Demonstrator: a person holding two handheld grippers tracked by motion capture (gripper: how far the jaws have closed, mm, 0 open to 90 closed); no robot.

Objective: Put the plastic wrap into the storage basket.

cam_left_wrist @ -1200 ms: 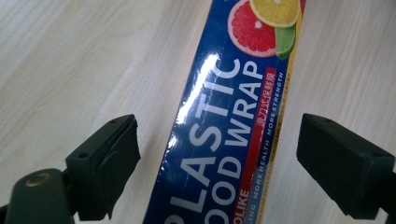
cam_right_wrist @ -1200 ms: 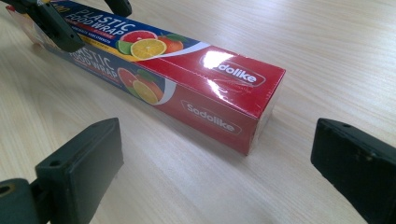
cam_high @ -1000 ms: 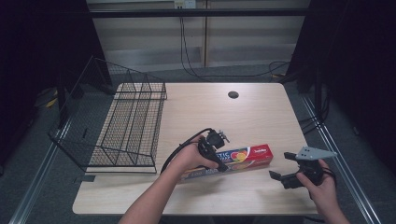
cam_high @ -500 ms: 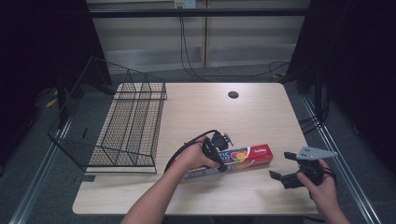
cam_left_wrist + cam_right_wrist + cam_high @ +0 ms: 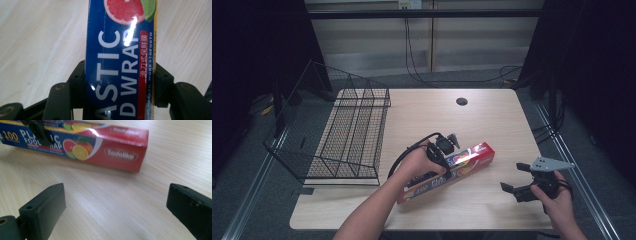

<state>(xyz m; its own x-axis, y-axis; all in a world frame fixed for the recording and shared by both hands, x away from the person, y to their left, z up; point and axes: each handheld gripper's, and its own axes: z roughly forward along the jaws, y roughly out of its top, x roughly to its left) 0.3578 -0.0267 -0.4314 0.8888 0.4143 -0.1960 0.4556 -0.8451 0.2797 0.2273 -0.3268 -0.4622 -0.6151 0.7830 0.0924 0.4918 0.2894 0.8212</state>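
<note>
The plastic wrap box [image 5: 449, 170] lay diagonally on the near part of the table [image 5: 492, 125], right of the wire basket [image 5: 347, 135], and was clamped across its width by the left gripper [image 5: 443, 159], whose jaws had just closed on it from wide open a second earlier. The right gripper [image 5: 517, 186] was held open and empty near the box's right end. Because the glossy box was gripped left of its middle, tipping or slipping on lifting was judged possible.

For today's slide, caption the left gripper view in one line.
Left gripper shut on the plastic wrap box over the table.
</note>
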